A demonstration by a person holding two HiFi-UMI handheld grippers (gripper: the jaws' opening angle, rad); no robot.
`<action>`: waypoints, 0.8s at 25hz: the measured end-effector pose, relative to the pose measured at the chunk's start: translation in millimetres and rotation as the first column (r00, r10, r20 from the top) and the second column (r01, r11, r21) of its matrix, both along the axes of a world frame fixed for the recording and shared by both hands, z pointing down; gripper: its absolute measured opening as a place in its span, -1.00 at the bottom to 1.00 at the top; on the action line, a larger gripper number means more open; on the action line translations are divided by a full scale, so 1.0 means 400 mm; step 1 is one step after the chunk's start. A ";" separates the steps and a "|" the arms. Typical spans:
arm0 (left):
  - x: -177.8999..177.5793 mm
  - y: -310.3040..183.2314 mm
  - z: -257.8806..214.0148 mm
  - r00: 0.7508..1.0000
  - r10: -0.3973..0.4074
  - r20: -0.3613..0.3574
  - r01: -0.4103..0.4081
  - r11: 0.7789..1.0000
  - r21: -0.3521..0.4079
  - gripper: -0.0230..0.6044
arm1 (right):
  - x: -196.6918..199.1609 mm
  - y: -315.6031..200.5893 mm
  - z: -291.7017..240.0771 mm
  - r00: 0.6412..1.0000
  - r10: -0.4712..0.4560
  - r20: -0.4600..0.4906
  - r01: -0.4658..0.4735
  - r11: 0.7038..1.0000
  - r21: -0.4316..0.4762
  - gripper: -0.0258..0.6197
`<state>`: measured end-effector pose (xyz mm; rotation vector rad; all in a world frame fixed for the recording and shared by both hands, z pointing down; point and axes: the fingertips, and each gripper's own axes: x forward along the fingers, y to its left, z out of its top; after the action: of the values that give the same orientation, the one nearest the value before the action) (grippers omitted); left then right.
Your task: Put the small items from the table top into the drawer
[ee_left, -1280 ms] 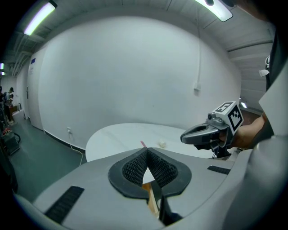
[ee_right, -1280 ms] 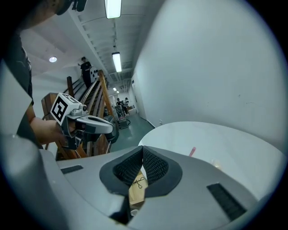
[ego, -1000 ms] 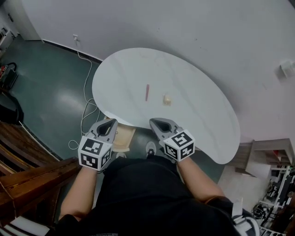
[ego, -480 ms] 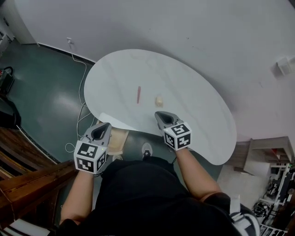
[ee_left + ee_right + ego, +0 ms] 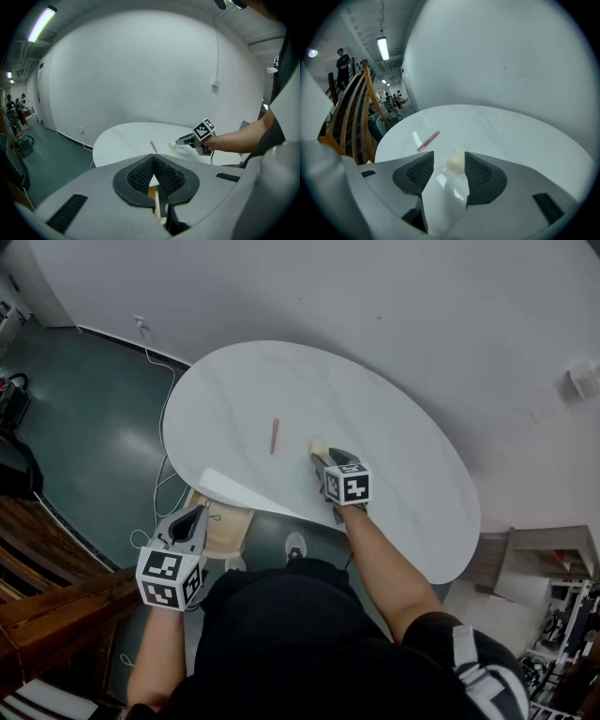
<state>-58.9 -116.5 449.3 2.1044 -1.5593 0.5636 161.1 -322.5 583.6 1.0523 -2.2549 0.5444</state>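
The right gripper has just been opening its jaws; they stand apart around the small pale wrapped lump on the white oval table; a thin pink stick lies nearby; the left gripper has its jaws closed and empty.

The left gripper and the right gripper each consist of a grey moulded shell tapering to two jaws lined with black ribbed pads. A cube with black-and-white square markers is fitted at the rear of each shell. The person wears a black short-sleeved top.
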 end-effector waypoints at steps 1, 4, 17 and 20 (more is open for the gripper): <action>-0.005 0.006 0.001 1.000 -0.012 0.003 0.012 1.000 -0.005 -0.88 | 0.000 -0.009 0.010 1.000 0.009 0.006 -0.009 1.000 -0.014 -0.34; -0.022 0.019 0.004 0.999 -0.051 0.010 0.051 0.999 -0.015 -0.88 | -0.002 -0.032 0.036 1.000 0.029 0.012 -0.028 0.999 -0.046 -0.31; -0.046 0.034 0.005 0.994 -0.111 0.012 0.111 0.994 -0.016 -0.88 | -0.004 -0.049 0.130 0.998 0.039 -0.040 -0.045 0.985 -0.166 -0.31; -0.056 0.036 0.006 0.994 -0.111 0.011 0.112 0.994 -0.018 -0.88 | -0.012 -0.044 0.125 0.999 0.028 -0.034 -0.033 0.986 -0.162 -0.34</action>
<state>-81.3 -102.2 451.7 1.9895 -1.6591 0.5478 156.4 -340.1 633.4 1.0069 -2.1307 0.7068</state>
